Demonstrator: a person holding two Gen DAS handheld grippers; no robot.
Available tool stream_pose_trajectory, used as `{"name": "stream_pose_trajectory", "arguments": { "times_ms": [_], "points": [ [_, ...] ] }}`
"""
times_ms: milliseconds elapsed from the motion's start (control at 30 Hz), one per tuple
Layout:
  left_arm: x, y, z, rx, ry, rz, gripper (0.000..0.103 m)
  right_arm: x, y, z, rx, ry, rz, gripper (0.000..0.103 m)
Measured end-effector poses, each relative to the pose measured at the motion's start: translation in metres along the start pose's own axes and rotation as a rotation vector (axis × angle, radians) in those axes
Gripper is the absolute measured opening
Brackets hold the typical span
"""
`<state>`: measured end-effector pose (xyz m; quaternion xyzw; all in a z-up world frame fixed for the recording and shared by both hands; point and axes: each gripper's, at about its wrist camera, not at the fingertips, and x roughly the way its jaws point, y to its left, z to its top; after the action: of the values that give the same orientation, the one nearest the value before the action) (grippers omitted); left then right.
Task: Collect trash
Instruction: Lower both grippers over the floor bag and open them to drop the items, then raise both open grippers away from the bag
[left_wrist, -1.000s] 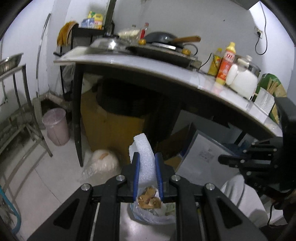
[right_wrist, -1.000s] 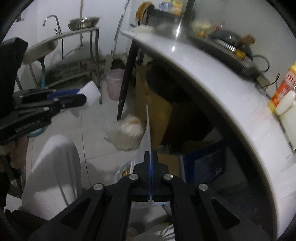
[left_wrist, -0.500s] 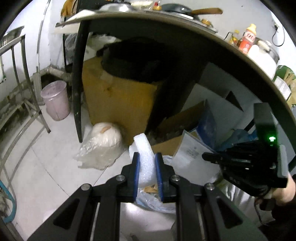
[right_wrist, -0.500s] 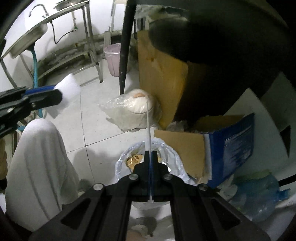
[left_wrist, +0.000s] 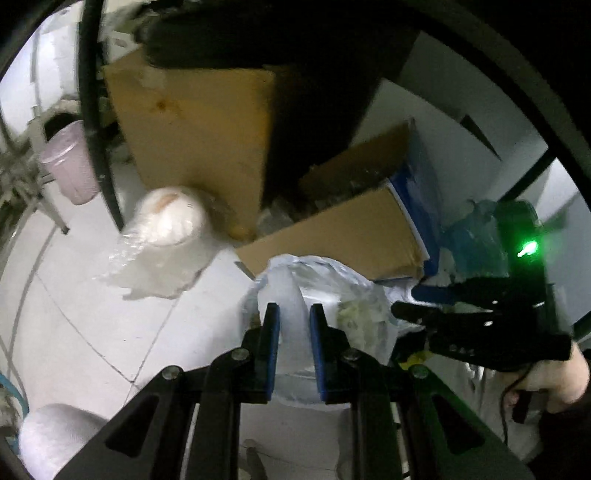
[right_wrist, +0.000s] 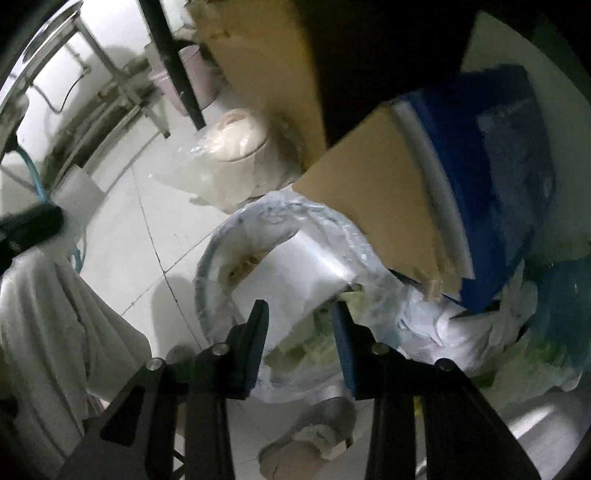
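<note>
We have come down under the desk: its top with the pans and bottles is gone from view, and now we see the floor (left_wrist: 92, 325) close. Our right claw (right_wrist: 301, 325), shut half a second ago on a thin white sheet (right_wrist: 291, 280), now stands open, and the flat sheet lies across the mouth of the bin (right_wrist: 212, 266), one round bin lined with crinkled clear plastic. Our left claw (left_wrist: 293, 332) still grips one strip of white foam (left_wrist: 291, 314), soft and curved, now just above the bin. Behind are two cardboard boxes: a tall brown one (left_wrist: 192, 129) and a smaller one with blue sides (left_wrist: 351, 229). One bag (left_wrist: 162, 236) of clear plastic lies beside.
</note>
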<state>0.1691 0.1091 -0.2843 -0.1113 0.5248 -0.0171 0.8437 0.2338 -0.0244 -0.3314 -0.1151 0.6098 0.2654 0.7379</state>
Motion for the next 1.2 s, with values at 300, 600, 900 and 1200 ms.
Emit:
{"name": "stream_pose_trajectory", "arguments": {
  "times_ms": [300,600,900,1200],
  "points": [
    [0.053,-0.044,0.008,0.050,0.103,-0.020,0.016,-0.029,-0.049,-0.015,0.088,-0.037,0.003,0.033],
    [0.046,-0.053,0.006,0.045,0.125,-0.002,0.044,-0.044,-0.068,-0.021,0.133,-0.056,-0.001,0.033],
    [0.004,-0.055,-0.005,0.037,0.067,0.015,0.045,-0.068,-0.058,-0.033,0.136,-0.090,0.001,0.039],
    [-0.043,-0.061,-0.018,0.030,-0.007,0.017,0.055,-0.111,-0.040,-0.054,0.109,-0.136,-0.016,0.049]
  ]
}}
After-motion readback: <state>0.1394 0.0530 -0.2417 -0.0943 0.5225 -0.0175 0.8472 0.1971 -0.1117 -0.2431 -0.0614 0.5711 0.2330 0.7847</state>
